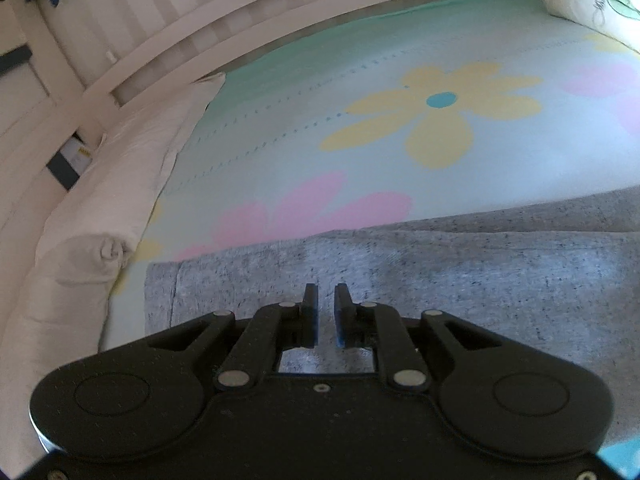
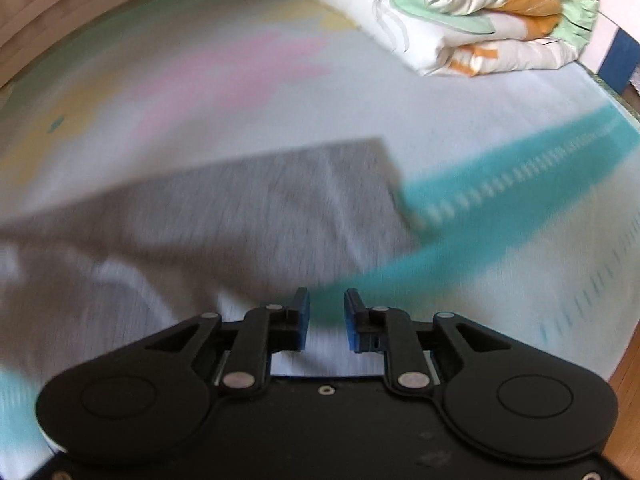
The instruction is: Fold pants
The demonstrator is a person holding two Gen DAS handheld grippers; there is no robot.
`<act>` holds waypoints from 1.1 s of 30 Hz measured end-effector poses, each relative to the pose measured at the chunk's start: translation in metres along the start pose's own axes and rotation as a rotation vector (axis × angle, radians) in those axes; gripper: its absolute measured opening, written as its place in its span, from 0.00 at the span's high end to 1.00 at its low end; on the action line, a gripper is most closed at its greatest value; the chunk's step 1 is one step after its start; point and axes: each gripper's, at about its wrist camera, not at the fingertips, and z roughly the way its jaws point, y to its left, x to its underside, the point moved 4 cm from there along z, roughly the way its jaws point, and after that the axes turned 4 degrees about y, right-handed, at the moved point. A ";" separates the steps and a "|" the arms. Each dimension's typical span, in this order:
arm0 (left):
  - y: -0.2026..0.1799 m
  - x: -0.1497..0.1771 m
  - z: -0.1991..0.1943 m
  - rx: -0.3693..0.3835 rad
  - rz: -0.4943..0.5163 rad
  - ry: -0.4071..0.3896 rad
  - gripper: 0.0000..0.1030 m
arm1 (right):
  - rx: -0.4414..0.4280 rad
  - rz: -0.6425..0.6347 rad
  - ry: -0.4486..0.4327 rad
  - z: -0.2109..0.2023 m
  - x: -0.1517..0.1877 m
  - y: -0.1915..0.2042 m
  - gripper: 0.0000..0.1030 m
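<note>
Both the left gripper and right gripper are hovering slightly parted, holding nothing, over the grey pants (seize one layer's edge squarely).

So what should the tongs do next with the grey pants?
Probably lower and pinch the cloth. Both tongs, left and right, stand slightly apart with nothing between them. The grey pants lie flat on the flowered sheet, just under the left tongs, so the left could likely grab there for the next fold.
</note>
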 end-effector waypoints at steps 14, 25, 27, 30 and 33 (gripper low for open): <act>0.010 0.017 0.004 0.010 -0.044 0.031 0.81 | 0.055 -0.276 -0.072 -0.016 0.077 0.080 0.79; 0.023 0.018 0.011 -0.002 -0.056 0.030 0.81 | 0.095 -0.329 -0.054 0.018 0.036 0.085 0.96; 0.024 0.018 0.013 -0.003 -0.050 0.027 0.81 | 0.114 -0.331 -0.097 0.012 0.022 0.081 0.96; 0.026 0.016 0.016 -0.014 -0.058 0.025 0.81 | 0.120 -0.315 -0.162 0.005 -0.007 0.075 0.97; 0.029 0.012 0.019 -0.010 -0.087 0.031 0.81 | 0.119 -0.310 -0.200 0.006 -0.032 0.077 0.97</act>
